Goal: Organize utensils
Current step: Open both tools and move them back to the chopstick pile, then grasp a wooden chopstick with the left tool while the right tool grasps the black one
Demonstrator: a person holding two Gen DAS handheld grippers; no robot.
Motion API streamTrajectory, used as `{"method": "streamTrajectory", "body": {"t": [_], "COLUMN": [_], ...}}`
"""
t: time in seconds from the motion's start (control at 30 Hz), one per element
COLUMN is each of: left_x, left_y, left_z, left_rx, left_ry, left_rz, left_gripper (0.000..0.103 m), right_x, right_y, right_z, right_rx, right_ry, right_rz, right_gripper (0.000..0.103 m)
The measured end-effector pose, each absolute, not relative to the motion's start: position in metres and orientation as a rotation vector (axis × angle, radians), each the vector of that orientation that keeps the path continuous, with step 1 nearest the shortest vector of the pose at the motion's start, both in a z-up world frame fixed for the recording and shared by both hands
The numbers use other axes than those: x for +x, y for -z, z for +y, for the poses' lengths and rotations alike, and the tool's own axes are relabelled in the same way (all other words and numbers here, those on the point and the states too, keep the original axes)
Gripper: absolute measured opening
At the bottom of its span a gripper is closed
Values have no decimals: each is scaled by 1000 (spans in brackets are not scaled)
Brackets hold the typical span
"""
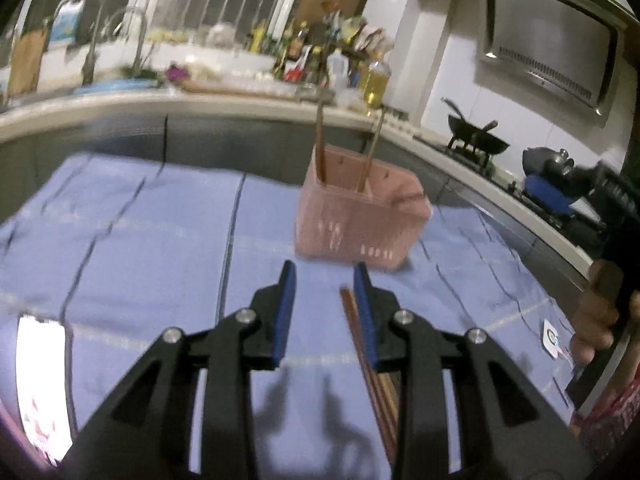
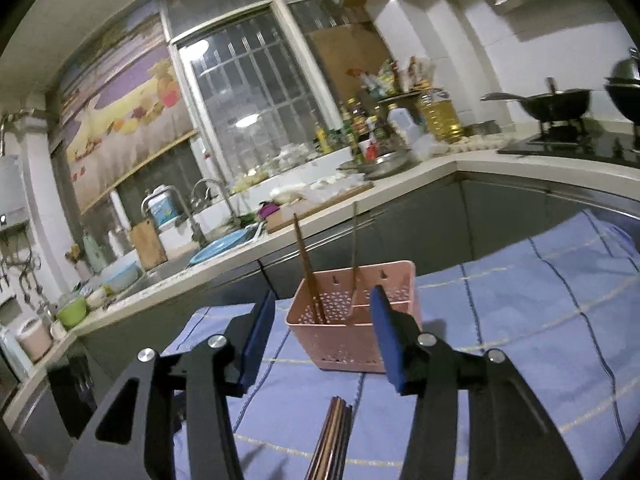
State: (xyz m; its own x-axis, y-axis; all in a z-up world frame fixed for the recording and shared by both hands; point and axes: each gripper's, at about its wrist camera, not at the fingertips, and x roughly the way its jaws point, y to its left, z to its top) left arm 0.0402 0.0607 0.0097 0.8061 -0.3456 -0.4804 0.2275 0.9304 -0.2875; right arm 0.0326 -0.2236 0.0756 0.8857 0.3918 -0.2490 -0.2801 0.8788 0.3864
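both grippers hang open and empty: the left gripper (image 1: 320, 280) partly, the right gripper (image 2: 322, 308) wider. ahead of both stands the pink perforated plastic basket (image 1: 360, 220), two brown chopsticks (image 1: 320, 148) upright inside; a bundle of loose brown chopsticks (image 2: 334, 436) lies on the blue checked cloth (image 2: 520, 320) beneath them, apparently awaiting pickup.

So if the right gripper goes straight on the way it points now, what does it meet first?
Most likely the pink basket, which stands straight ahead of the open right gripper on the blue cloth. Depth is hard to judge.

Open blue cloth (image 1: 132, 248) left of the pink basket (image 1: 360, 224); kitchen counter (image 1: 224, 98) blocks behind.
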Motion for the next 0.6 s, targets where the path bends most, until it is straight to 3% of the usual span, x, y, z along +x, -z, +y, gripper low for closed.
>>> {"method": "streamTrajectory", "body": {"t": [0.13,0.3,0.43,0.6], "left_x": [26,10,6,4], "left_y": [12,38,58,71], "left_z": [60,32,1,-25], "left_rx": [-246,-212,-163,-94], "left_ry": [330,418,484,485], "left_rz": [636,735,824,877], "left_gripper": [28,28,28,25], "right_x": [6,-15,-18,-18], "right_y": [-60,-2,61,84], "right_z": [-236,-224,-196,-174], "right_rx": [384,314,197,114], "right_ry": [-314,-289,-312,-360], "right_rz": [349,552,801,884], "right_gripper": [50,49,27,23]}}
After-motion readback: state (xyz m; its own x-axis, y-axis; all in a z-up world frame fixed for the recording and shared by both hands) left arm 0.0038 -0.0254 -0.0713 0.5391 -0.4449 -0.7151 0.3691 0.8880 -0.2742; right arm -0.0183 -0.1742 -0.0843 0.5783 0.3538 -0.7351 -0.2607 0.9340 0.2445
